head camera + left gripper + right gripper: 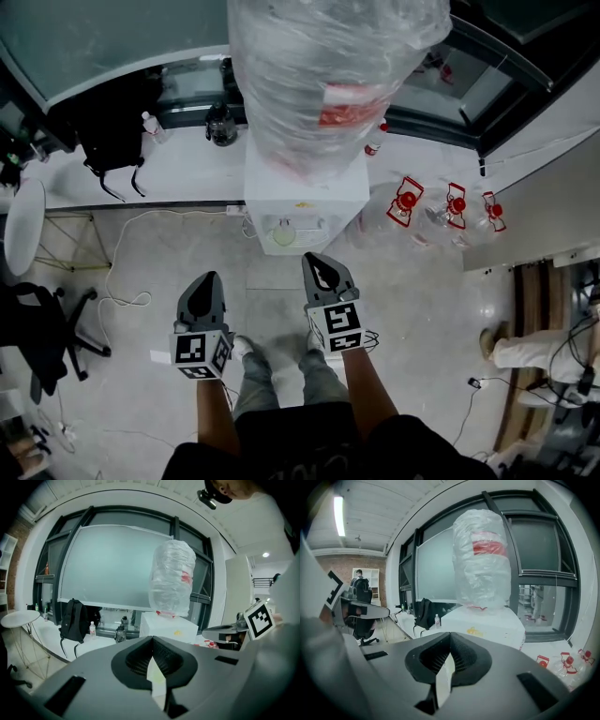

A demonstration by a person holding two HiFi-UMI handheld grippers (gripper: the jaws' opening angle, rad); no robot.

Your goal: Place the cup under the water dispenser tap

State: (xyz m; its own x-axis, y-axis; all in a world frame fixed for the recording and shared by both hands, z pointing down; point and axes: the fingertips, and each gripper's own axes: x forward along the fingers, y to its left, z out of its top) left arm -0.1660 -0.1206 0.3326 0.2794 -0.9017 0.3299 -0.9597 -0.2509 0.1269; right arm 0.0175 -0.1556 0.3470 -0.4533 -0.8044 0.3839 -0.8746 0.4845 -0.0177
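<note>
A white water dispenser (305,183) stands ahead of me, topped by a big bottle (319,75) wrapped in clear plastic. A pale round cup (284,233) sits in the recess at its front, seen from above. My left gripper (204,277) and right gripper (315,259) are held side by side in front of the dispenser, apart from it, both shut with nothing between the jaws. In the left gripper view the dispenser (168,625) rises beyond the left gripper (152,641). In the right gripper view the dispenser (487,623) is close behind the right gripper (451,639).
A black backpack (111,141) and a dark bottle (221,125) rest on the white ledge left of the dispenser. Empty red-capped bottles (450,211) lie on the floor at right. An office chair (37,328) and cables are at left. Another person's legs (525,352) show at far right.
</note>
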